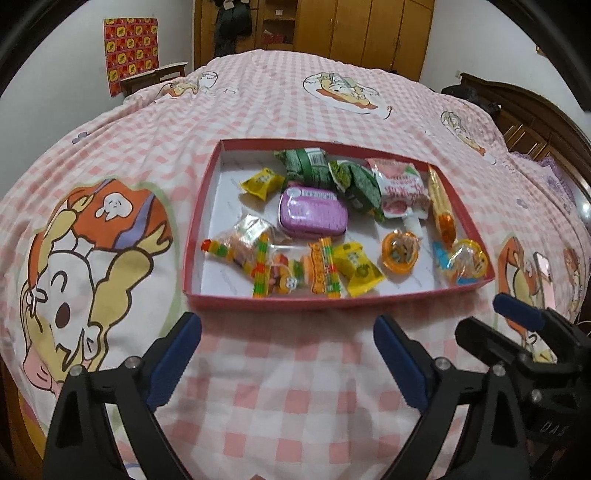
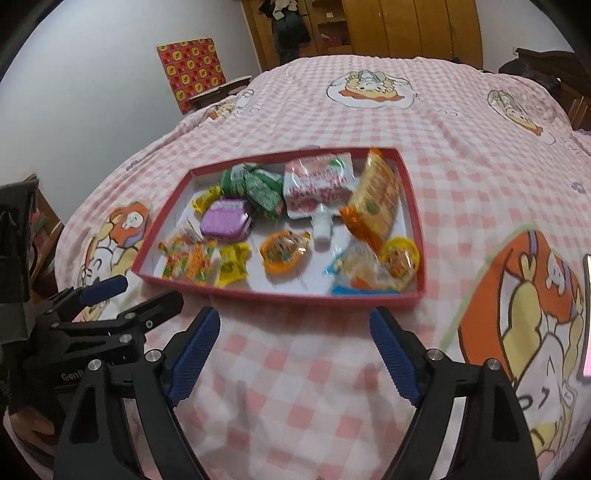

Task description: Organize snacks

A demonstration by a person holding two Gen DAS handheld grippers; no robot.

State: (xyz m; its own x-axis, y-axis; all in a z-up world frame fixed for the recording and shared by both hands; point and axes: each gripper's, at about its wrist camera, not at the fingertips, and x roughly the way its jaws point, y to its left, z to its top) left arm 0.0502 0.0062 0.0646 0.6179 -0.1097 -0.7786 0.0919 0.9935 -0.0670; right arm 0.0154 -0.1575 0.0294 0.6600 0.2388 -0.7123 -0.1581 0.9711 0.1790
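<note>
A shallow red tray lies on the bed and holds several snacks: a purple tin, green packets, a pink spouted pouch, yellow candies, orange jelly cups and an orange packet. My left gripper stands open just short of the tray's near wall, nothing between its blue pads. My right gripper is likewise open and empty in front of the tray. Each gripper shows beside the other.
The bed wears a pink checked cover with cartoon prints. Wooden wardrobes stand beyond it, a dark wooden headboard at the right, and a red-yellow patterned sheet hangs on the left wall.
</note>
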